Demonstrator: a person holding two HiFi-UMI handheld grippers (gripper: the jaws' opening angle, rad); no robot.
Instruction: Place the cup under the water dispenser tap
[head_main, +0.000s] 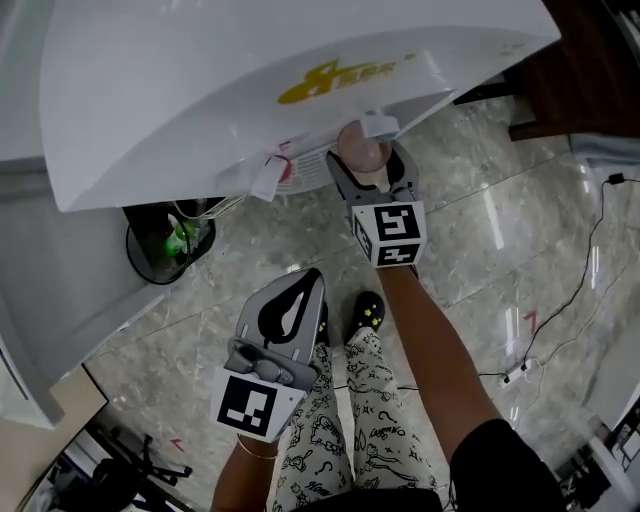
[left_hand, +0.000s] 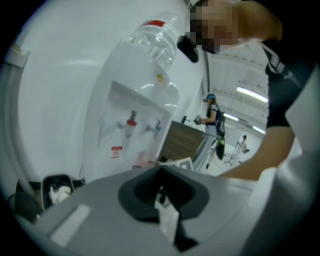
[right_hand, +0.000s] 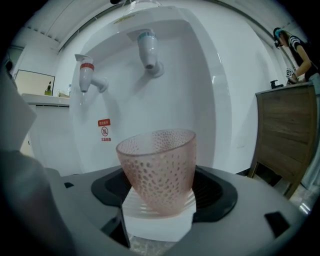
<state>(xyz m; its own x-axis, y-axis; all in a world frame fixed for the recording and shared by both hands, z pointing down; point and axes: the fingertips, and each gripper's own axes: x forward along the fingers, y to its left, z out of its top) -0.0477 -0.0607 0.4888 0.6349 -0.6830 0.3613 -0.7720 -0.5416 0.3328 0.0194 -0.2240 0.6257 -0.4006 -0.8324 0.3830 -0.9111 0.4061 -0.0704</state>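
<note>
Right gripper (head_main: 368, 168) clamped on cup (right_hand: 159, 170); cup is to be kept upright and centred beneath blue tap (right_hand: 148, 49) before release.

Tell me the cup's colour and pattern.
The cup is translucent pink, dotted all over; right gripper view shows it best.

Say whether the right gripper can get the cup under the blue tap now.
Probably yes: the right gripper holds the cup low in front of the blue tap, with nothing between them.
</note>
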